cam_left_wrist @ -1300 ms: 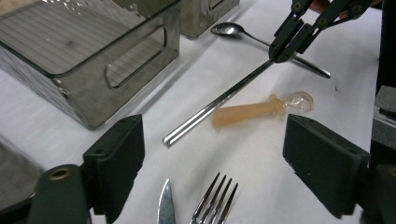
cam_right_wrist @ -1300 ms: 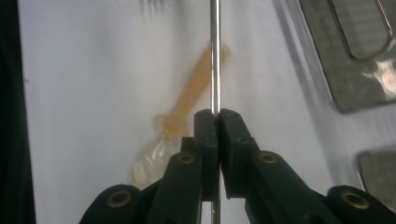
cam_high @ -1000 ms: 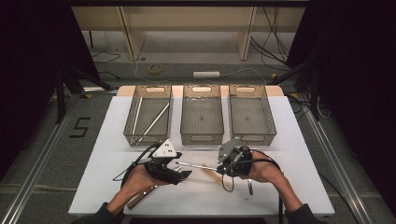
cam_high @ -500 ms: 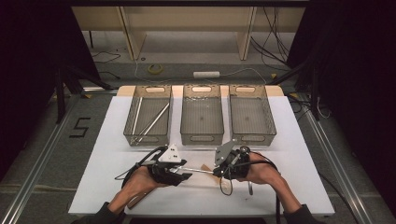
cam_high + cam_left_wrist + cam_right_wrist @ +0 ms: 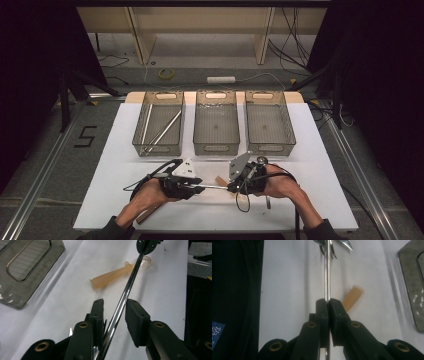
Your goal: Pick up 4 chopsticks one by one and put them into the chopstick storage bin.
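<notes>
Clearly, the metal rod is clamped by the right gripper while the left gripper, jaws just closing around it without gripping yet, takes over at 9 o'clock.

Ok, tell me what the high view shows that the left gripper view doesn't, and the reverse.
High view: three trays in a row, long rods in the leftmost one, and the left hand and right hand. Left gripper view: the left tool's jaws, which have just been closing, stand either side of the metal rod with a gap at one pad. Both: that rod, the right tool clamped on its far end, the tan plastic piece and the white table.
</notes>
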`<state>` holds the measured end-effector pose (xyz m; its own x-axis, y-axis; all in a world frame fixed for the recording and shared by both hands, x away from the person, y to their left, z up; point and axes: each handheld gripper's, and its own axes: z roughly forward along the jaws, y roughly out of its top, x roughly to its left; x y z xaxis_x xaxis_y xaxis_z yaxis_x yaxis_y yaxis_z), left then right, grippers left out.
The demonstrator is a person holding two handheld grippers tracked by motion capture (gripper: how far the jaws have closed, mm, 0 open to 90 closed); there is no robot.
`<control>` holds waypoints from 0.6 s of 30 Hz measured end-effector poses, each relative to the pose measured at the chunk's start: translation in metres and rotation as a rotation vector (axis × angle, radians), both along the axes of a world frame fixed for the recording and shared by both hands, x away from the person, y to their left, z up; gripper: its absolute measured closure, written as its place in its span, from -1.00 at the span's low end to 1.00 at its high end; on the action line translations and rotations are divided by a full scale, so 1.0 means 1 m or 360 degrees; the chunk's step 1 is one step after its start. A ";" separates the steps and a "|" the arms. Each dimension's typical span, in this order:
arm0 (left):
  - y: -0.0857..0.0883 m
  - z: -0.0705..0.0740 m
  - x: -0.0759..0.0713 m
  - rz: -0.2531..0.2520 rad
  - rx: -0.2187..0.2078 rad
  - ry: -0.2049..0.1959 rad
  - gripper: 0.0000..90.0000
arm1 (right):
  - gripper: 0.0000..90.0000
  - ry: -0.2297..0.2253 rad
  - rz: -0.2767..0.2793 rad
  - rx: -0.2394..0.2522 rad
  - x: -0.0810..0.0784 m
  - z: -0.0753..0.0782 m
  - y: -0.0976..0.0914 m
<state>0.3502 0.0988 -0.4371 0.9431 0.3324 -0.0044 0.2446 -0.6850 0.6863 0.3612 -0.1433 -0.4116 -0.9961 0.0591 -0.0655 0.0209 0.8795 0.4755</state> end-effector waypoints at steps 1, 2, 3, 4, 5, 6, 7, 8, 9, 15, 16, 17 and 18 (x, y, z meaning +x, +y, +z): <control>0.000 0.000 0.000 -0.0009 0.0008 0.0003 0.55 | 0.92 -0.0001 0.0004 0.0000 0.000 0.000 0.000; -0.001 0.000 -0.001 -0.0018 0.0012 0.0002 0.56 | 0.92 0.0003 0.0009 0.0000 0.000 0.000 0.000; -0.001 0.000 -0.001 -0.0024 0.0017 0.0002 0.58 | 0.92 0.0003 0.0015 -0.0001 0.000 -0.001 0.000; -0.001 0.000 -0.001 -0.0030 0.0023 -0.0003 0.59 | 0.92 0.0005 0.0018 0.0000 0.000 -0.001 -0.001; -0.002 0.001 -0.002 -0.0036 0.0031 -0.0019 0.60 | 0.92 0.0005 0.0023 0.0004 0.000 -0.001 -0.001; -0.002 0.001 -0.003 -0.0046 0.0040 -0.0031 0.61 | 0.91 -0.0003 0.0032 0.0005 0.001 -0.001 -0.001; -0.002 0.001 -0.003 -0.0053 0.0042 -0.0036 0.64 | 0.90 -0.0008 0.0031 0.0007 0.001 -0.001 -0.002; -0.003 0.001 -0.003 -0.0060 0.0039 -0.0038 0.66 | 0.88 -0.0019 0.0022 0.0009 0.001 -0.001 -0.002; -0.003 0.000 -0.004 -0.0077 0.0041 -0.0037 0.69 | 0.86 -0.0023 0.0007 0.0015 0.002 -0.001 -0.003; -0.003 0.000 -0.005 -0.0094 0.0065 -0.0063 0.85 | 0.78 -0.0064 -0.0122 0.0065 0.011 0.001 -0.009; -0.001 0.001 -0.004 -0.0074 0.0066 -0.0067 0.85 | 0.73 -0.0055 -0.0132 0.0087 0.012 0.002 -0.011; 0.000 0.001 -0.004 -0.0058 0.0047 -0.0068 0.85 | 0.68 -0.0060 -0.0145 0.0105 0.012 0.003 -0.013; 0.001 0.002 -0.003 -0.0050 0.0040 -0.0062 0.85 | 0.65 -0.0063 -0.0170 0.0116 0.013 0.004 -0.014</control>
<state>0.3472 0.1003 -0.4351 0.9525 0.3019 0.0404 0.1961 -0.7092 0.6772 0.3740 -0.1574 -0.4076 -0.9806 0.1708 -0.0965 0.0924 0.8362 0.5406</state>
